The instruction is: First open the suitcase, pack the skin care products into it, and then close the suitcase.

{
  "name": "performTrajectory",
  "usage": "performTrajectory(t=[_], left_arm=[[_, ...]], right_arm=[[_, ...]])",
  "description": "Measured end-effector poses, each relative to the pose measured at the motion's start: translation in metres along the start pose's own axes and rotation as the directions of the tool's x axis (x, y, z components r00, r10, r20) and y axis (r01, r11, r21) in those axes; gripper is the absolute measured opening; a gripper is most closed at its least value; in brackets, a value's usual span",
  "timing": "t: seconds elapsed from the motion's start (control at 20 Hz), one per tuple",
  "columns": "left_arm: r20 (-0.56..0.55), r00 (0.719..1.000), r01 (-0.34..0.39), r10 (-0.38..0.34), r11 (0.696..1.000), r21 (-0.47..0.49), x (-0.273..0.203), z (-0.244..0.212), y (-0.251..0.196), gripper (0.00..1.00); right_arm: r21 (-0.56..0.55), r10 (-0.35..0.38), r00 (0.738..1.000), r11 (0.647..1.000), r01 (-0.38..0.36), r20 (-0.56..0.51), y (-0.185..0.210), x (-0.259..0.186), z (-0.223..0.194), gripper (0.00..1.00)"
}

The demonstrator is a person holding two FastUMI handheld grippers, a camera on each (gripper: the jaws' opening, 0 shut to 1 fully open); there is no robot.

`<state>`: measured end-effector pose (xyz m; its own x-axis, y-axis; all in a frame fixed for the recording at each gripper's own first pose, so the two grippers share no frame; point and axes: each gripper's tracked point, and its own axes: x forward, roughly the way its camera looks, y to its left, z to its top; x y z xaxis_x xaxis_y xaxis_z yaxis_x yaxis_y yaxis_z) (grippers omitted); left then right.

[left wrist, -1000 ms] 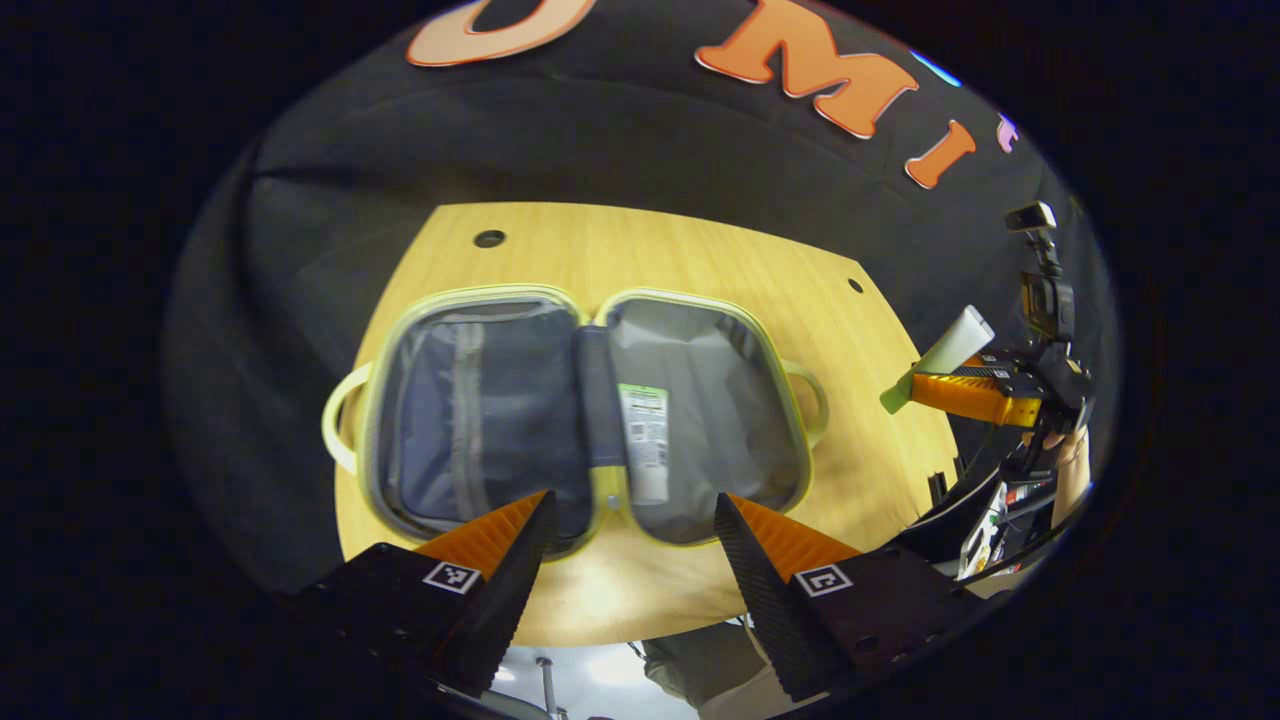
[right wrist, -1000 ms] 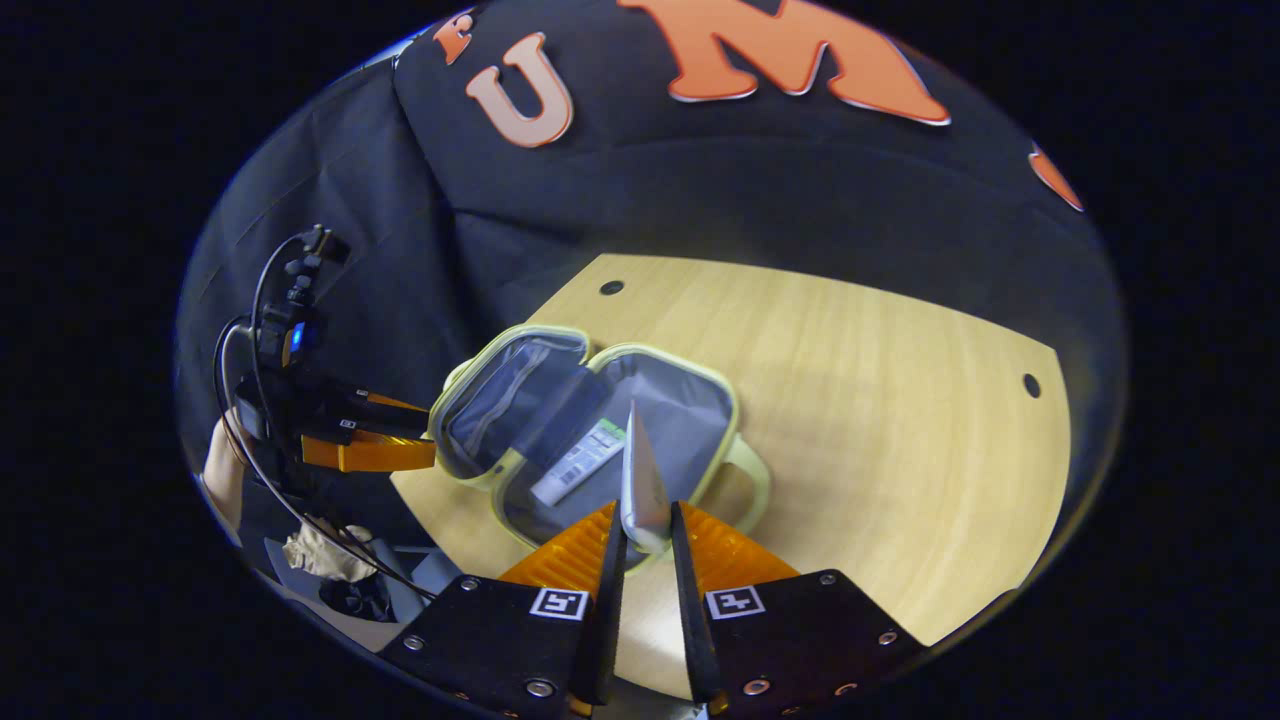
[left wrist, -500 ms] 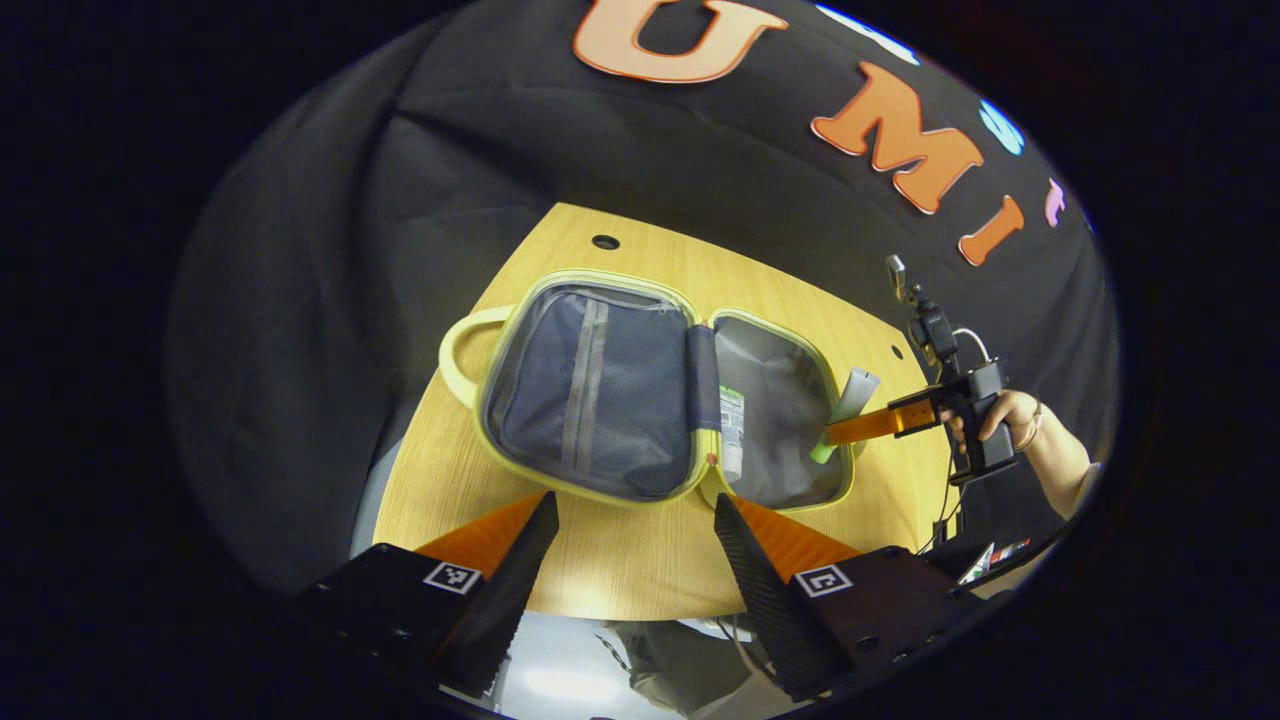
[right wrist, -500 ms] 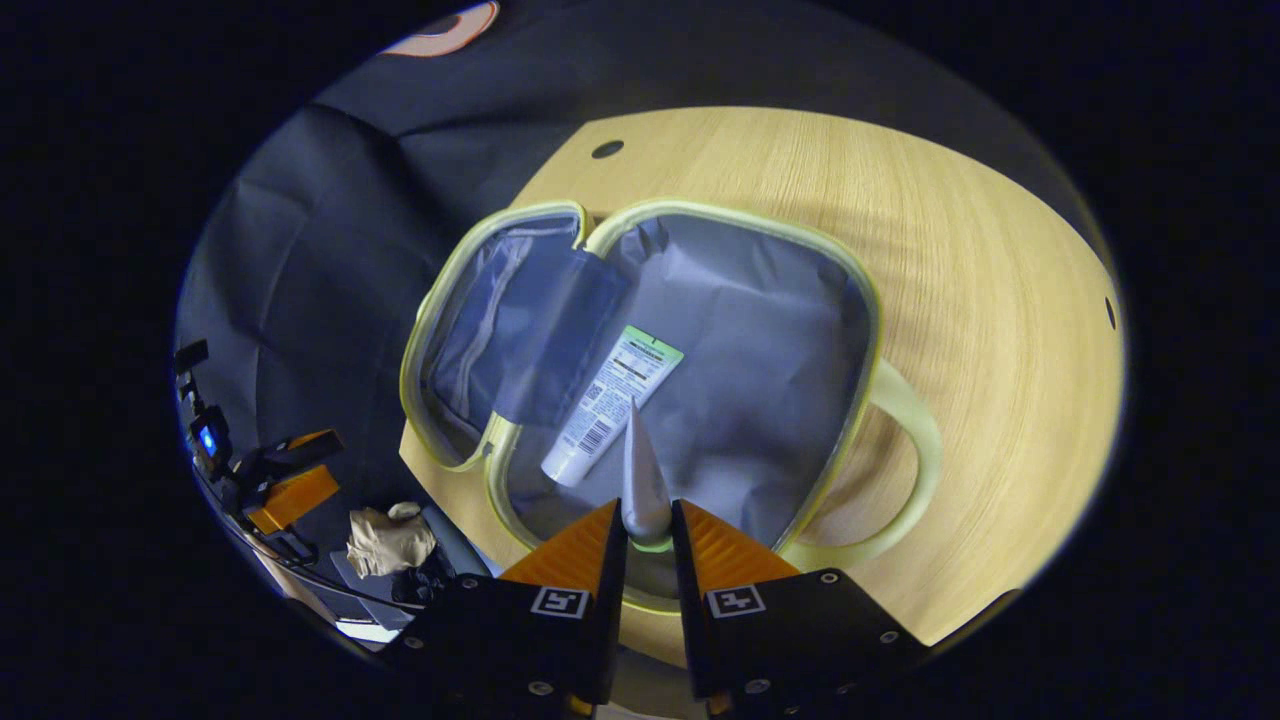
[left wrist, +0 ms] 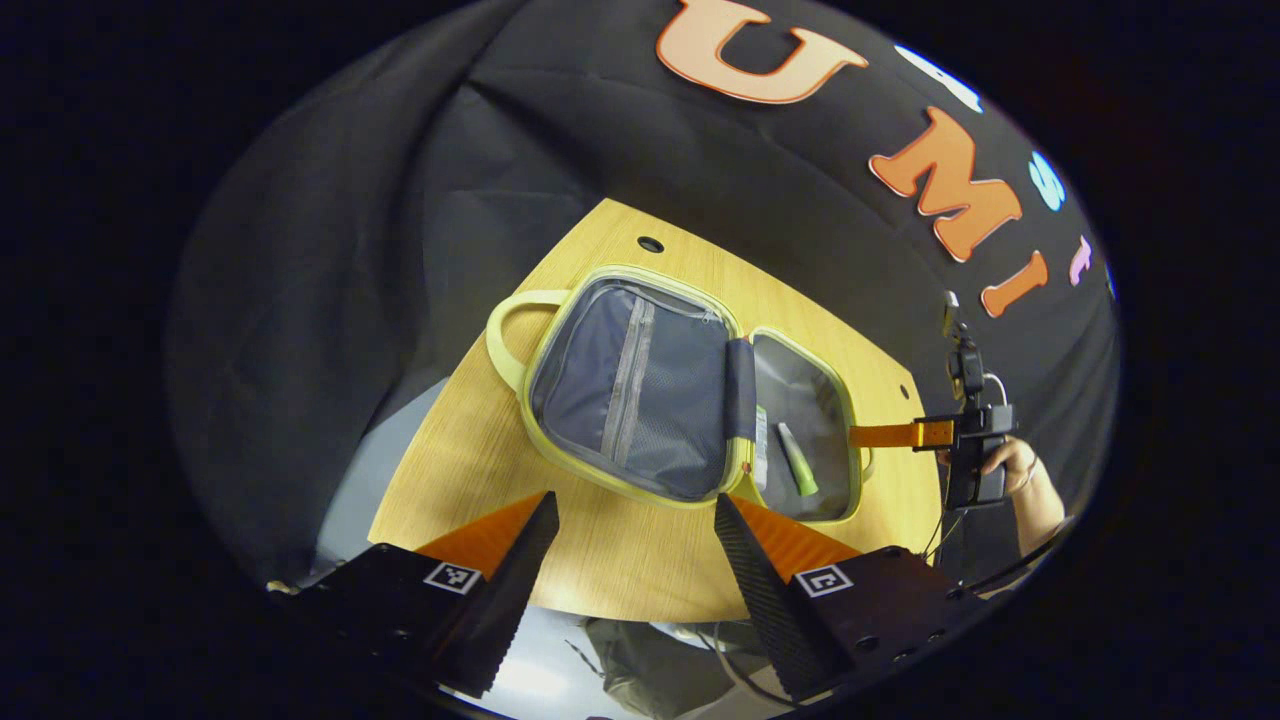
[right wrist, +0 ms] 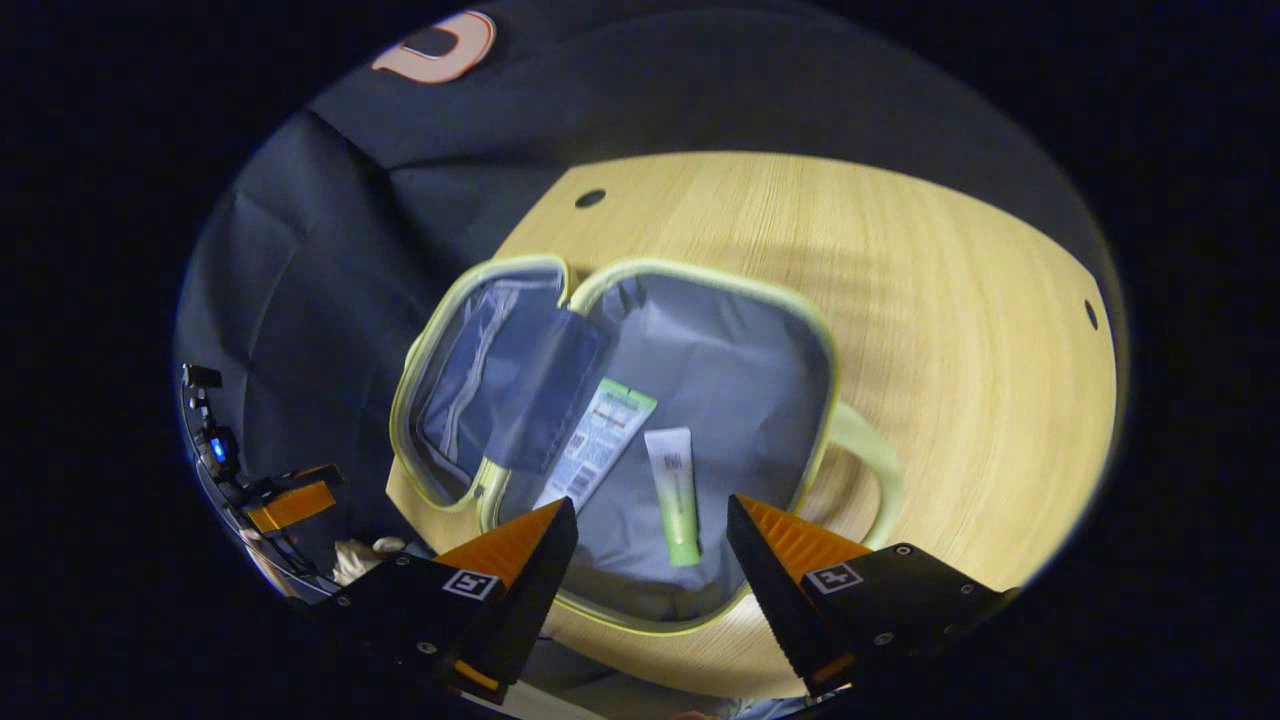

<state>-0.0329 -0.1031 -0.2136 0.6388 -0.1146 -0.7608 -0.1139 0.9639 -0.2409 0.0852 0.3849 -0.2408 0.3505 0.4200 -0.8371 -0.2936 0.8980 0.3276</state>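
Green tube [right wrist: 673, 495] now released in suitcase [right wrist: 820, 330], right gripper [right wrist: 650, 525] opened.

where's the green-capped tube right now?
In the right gripper view the green-capped tube lies flat in the open suitcase's right half, just right of the labelled white tube, free between the open right gripper's fingers.

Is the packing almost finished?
Nearly. The suitcase lies open on the table, and two tubes lie inside it. Both the right gripper and left gripper are open and hold nothing. Left to do: closing the suitcase.
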Motion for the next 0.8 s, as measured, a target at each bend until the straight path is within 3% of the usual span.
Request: performTrajectory(t=[0.1, 0.35, 0.45, 0.65, 0.8], left_arm=[[0.021, 1.000, 0.014, -0.013, 0.998, -0.055, 0.006, 0.011, 0.015, 0.98], [0.111, 0.992, 0.077, -0.052, 0.971, -0.226, 0.033, 0.062, 0.056, 0.98], [0.134, 0.989, 0.092, -0.057, 0.959, -0.266, 0.050, 0.079, 0.078, 0.98], [0.144, 0.990, 0.044, 0.004, 0.945, -0.325, 0.093, 0.106, 0.138, 0.98], [0.145, 0.989, 0.077, -0.021, 0.919, -0.387, 0.124, 0.112, 0.145, 0.98]], right_arm=[[-0.013, -0.039, 0.987, 0.999, 0.042, 0.155, -0.005, -0.019, 0.025, 0.96], [-0.028, -0.084, 0.889, 0.994, 0.108, 0.451, -0.007, -0.082, 0.067, 0.95], [-0.023, -0.100, 0.853, 0.991, 0.130, 0.512, -0.010, -0.108, 0.073, 0.95], [0.007, -0.146, 0.811, 0.985, 0.172, 0.567, -0.018, -0.144, 0.070, 0.95], [0.052, -0.188, 0.759, 0.979, 0.199, 0.623, -0.028, -0.175, 0.075, 0.95]])
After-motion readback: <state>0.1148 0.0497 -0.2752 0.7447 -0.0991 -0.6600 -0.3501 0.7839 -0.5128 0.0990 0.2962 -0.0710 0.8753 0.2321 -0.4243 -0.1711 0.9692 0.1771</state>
